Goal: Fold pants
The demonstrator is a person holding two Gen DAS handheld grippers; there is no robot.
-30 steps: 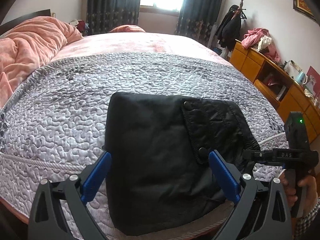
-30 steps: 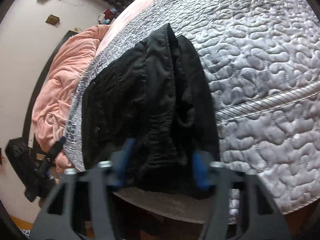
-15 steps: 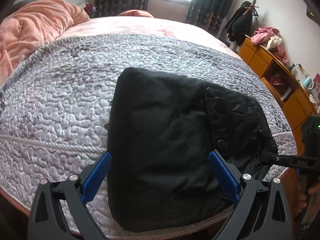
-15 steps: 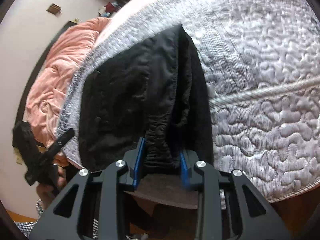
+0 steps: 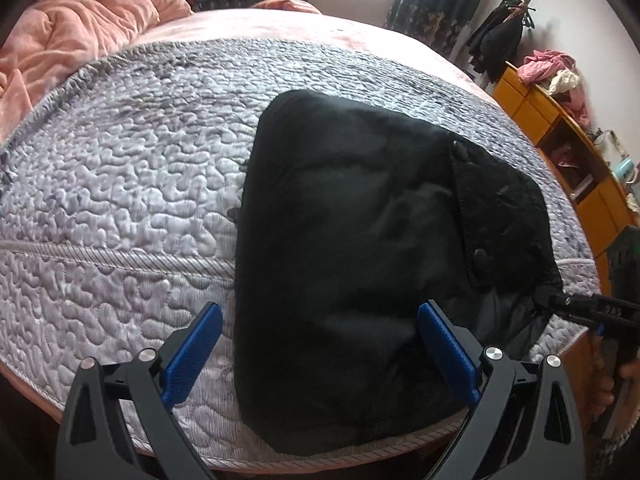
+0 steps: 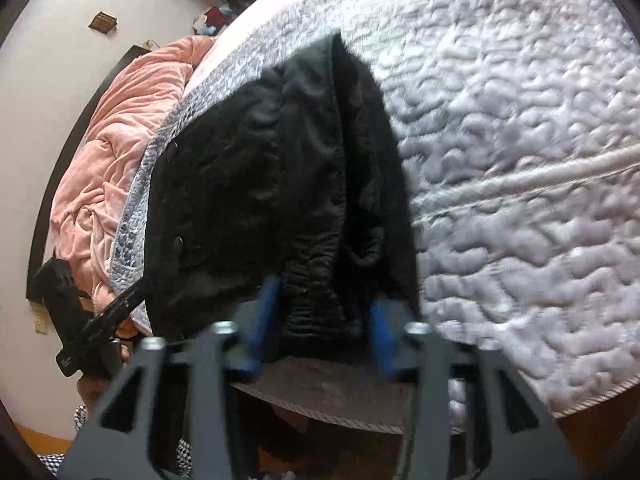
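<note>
Left gripper [image 5: 320,348] spread wide, nothing between its blue pads, hovering just over near edge of folded black pants [image 5: 360,248]; pants lie on grey quilted bedspread [image 5: 120,184] at bed's near edge; right gripper [image 6: 322,320] blurred, fingers part-open w/ bunched waistband between; can't tell if it's pinching.

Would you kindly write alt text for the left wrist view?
Folded black pants lie on a grey quilted bedspread near the bed's edge, between the open blue-padded fingers of the left gripper. A pink blanket is piled at upper left, wooden drawers at right.
</note>
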